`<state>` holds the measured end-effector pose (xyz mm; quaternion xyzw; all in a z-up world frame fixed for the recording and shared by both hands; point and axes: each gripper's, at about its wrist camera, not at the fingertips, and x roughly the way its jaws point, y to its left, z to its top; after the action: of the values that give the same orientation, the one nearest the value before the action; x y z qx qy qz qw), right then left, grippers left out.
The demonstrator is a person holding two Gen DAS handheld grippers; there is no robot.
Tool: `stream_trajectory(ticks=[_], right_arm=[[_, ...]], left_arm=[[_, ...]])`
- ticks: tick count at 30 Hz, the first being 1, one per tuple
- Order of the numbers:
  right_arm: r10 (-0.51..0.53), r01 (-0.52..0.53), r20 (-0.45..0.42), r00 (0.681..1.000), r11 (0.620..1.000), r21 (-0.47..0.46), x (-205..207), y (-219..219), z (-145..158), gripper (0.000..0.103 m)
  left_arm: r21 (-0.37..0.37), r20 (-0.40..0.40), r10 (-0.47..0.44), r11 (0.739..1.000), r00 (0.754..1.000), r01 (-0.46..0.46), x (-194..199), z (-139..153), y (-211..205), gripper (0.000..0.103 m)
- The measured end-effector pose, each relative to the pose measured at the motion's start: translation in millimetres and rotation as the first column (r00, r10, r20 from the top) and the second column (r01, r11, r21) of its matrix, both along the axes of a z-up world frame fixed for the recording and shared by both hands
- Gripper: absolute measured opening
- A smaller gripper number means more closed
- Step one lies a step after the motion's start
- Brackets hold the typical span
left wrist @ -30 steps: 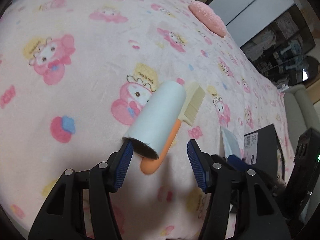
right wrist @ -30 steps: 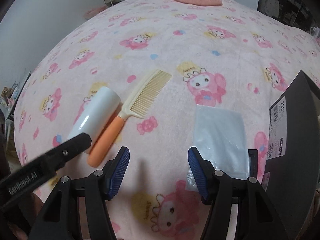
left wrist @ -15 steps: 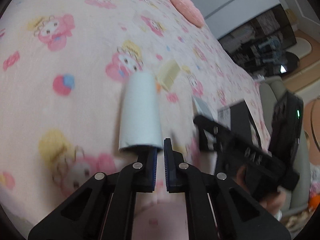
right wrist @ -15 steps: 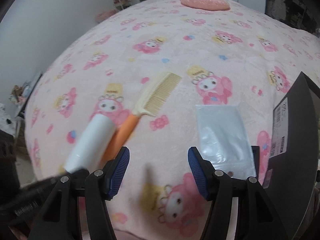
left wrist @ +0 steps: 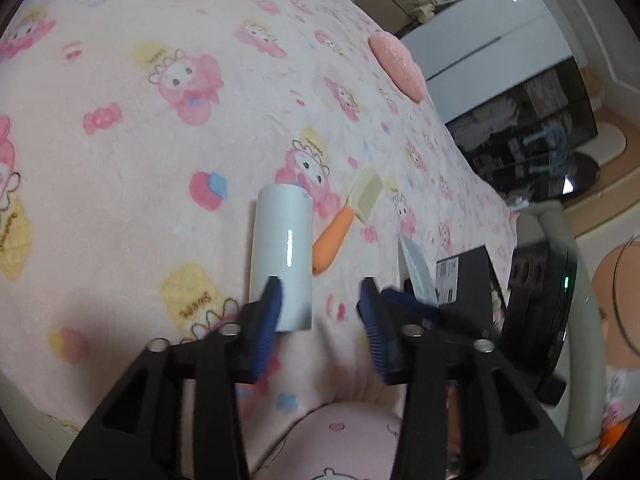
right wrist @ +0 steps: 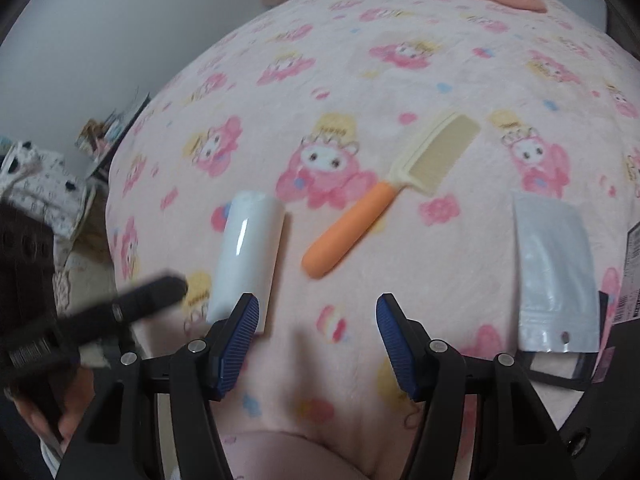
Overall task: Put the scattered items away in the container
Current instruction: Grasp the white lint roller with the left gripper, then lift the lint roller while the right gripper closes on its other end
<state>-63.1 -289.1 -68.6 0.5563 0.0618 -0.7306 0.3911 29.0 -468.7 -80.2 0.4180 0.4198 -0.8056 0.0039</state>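
A white roll (left wrist: pixel 280 248) (right wrist: pixel 248 256) lies on the pink cartoon blanket (left wrist: pixel 140 160). My left gripper (left wrist: pixel 320 320) hovers over the roll's near end with its jaws opening. The left finger overlaps the roll, the right finger stands clear, and no pad presses on it. To the right of the roll lies a comb with an orange handle (left wrist: pixel 332 248) (right wrist: pixel 348 232). Beyond it are a silver pouch (right wrist: pixel 552 276) and the black box (left wrist: pixel 468 276). My right gripper (right wrist: pixel 316 340) is open above bare blanket, nearer me than the roll and the comb.
A pink cushion (left wrist: pixel 396 64) lies at the far end of the bed. The blurred left gripper (right wrist: pixel 120 312) crosses the right wrist view at the lower left. Past the bed's left edge are clutter (right wrist: pixel 44 184) and a wall.
The left gripper's jaws snapped shut by the roll's end, then opened again. The roll has slid away from the comb handle it lay against. The right gripper has shifted left, towards the roll.
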Motion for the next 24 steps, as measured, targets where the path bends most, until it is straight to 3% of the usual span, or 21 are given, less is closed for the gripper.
stream_trajectory(ticks=[3,5,7,14,16,18,20,24], right_arm=[[0.053,-0.052,0.058,0.997,0.999,-0.011,6.9,-4.5,-8.4,0.058],[0.072,-0.073,0.078,0.994,0.997,0.018,9.8,-10.6,-14.4,0.058],[0.064,-0.069,0.09,0.994,0.996,0.052,11.3,-12.4,-19.8,0.058],[-0.091,0.089,0.141,0.986,0.996,0.019,14.0,31.8,-12.8,0.058],[-0.149,0.149,0.13,0.98,0.989,0.008,15.6,47.6,-6.6,0.058],[-0.209,0.207,0.086,0.974,0.978,0.031,18.3,61.9,-1.4,0.058],[-0.241,0.238,0.052,0.969,0.97,0.054,21.5,72.2,-2.0,0.058],[-0.273,0.277,0.161,0.948,0.961,-0.003,16.2,88.7,-15.7,0.058]], left_arm=[[0.04,0.074,-0.02,0.999,0.997,0.017,-18.2,-24.8,2.5,0.052],[0.105,0.14,-0.042,0.994,0.989,0.027,-28.2,-43.6,4.3,0.051],[0.164,0.17,-0.041,0.986,0.985,0.013,-30.1,-54.1,7.3,0.044],[0.343,0.155,-0.073,0.939,0.985,0.016,-32.0,-44.5,41.4,0.044],[0.372,0.143,-0.124,0.926,0.982,0.063,-38.3,-40.8,57.2,0.051],[0.358,0.131,-0.154,0.929,0.979,0.098,-37.6,-32.6,66.6,0.051],[0.277,0.123,-0.146,0.955,0.982,0.107,-34.7,-20.7,67.8,0.052],[0.051,0.118,-0.075,0.996,0.99,0.069,-46.9,-3.1,51.1,0.052]])
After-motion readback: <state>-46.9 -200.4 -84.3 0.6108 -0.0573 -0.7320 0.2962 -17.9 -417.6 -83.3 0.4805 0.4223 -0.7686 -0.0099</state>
